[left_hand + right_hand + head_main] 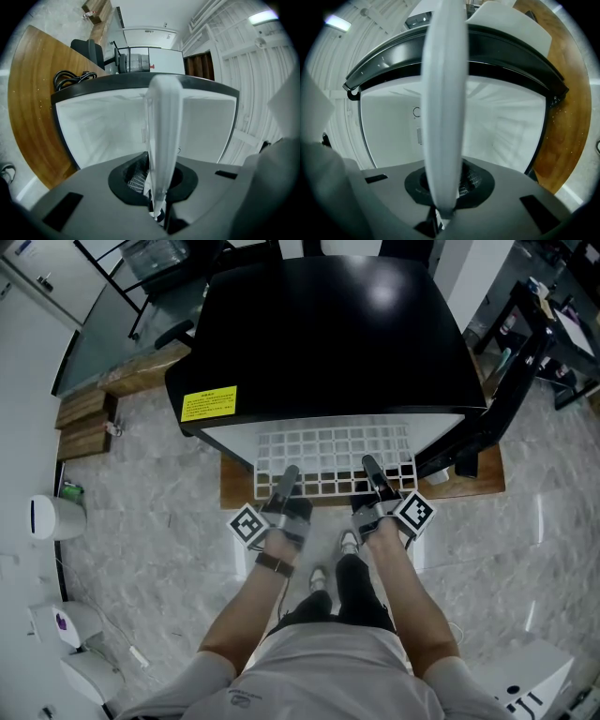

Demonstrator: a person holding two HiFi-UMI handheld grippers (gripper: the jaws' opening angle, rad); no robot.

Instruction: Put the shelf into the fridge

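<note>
Pale stone floor (pixel 159 559); shelf (pixel 333 457) half hidden under black fridge (pixel 328 334).

The fridge (pixel 328 334) is glossy black outside, white inside, with a yellow label (pixel 209 403). The shelf (pixel 333 451) is a white grid. The left tool (pixel 288 473) and right tool (pixel 368 464) are grey, bearing black-and-white square markers. The bench (pixel 236 491) is brown wood-grain and the floor (pixel 159 559) grey marbled.

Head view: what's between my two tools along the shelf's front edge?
Only bare white wire grid of the shelf runs from the left tool to the right tool. Nothing else sits there, per the head view.
</note>
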